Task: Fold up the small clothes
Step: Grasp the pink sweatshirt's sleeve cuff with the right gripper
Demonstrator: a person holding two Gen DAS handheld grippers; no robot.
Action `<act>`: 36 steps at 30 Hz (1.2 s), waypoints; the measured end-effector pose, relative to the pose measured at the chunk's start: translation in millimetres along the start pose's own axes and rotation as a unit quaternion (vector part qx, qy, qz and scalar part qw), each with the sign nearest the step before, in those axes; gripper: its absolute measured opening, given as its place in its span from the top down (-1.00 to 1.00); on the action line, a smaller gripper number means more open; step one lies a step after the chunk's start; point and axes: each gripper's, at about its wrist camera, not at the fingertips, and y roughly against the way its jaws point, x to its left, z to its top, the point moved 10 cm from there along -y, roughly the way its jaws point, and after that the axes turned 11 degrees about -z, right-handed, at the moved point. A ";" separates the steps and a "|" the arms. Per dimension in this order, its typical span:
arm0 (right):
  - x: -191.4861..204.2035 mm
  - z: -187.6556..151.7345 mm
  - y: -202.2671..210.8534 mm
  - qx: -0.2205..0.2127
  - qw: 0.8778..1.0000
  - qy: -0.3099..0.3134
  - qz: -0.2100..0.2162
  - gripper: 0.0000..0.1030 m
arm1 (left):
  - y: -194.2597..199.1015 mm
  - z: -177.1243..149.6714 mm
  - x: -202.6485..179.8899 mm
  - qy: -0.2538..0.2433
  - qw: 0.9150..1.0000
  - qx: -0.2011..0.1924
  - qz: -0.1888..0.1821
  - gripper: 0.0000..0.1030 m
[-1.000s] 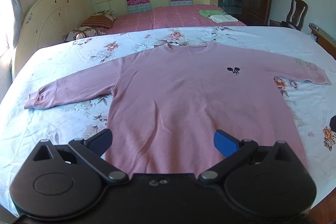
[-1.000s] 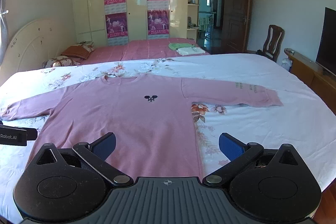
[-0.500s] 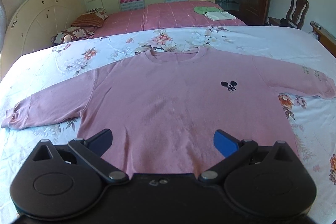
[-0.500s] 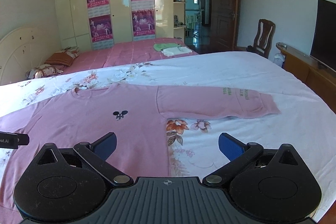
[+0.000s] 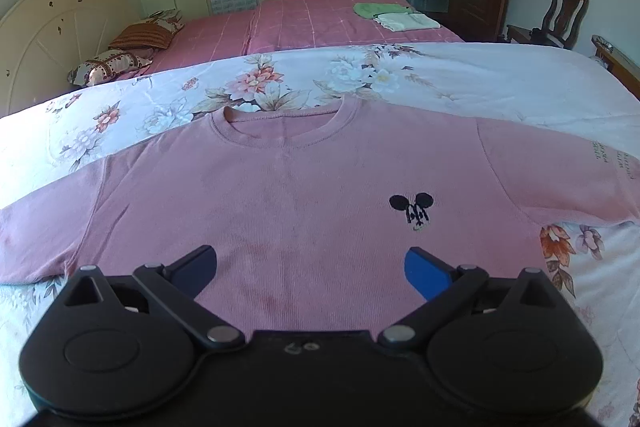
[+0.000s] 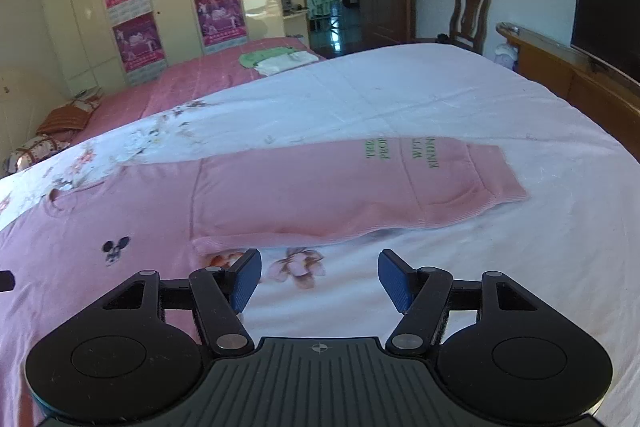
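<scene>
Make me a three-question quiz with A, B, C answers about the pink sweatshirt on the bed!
1. Where does the pink sweatshirt lie?
A on the chair
B on the floral bedspread
C on the floor

2. What colour is the lettering on the sleeve?
A green
B yellow
C white

3. How is the sweatshirt now?
A folded in half
B rolled up
C spread flat

Answers: 1 B, the flowered cover shows all round it. 2 A, the sleeve print is green. 3 C, body and sleeves lie stretched out.
</scene>
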 end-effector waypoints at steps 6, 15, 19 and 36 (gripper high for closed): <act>-59.4 11.7 -60.1 0.039 0.997 -0.058 -0.042 -0.26 | -36.3 10.7 -10.4 -0.012 1.000 0.019 0.007 -0.89; -114.1 12.7 -109.8 0.068 0.987 -0.119 -0.085 -0.26 | -65.9 19.7 -10.9 -0.015 0.999 0.030 0.014 -0.88; -126.3 11.0 -128.6 0.079 0.980 -0.162 -0.081 -0.26 | -73.0 20.0 -8.4 -0.022 0.999 0.035 0.011 -0.88; -83.8 55.3 -102.5 -0.021 0.991 -0.121 -0.050 0.86 | -71.7 23.9 21.5 -0.005 1.000 0.028 -0.013 -0.48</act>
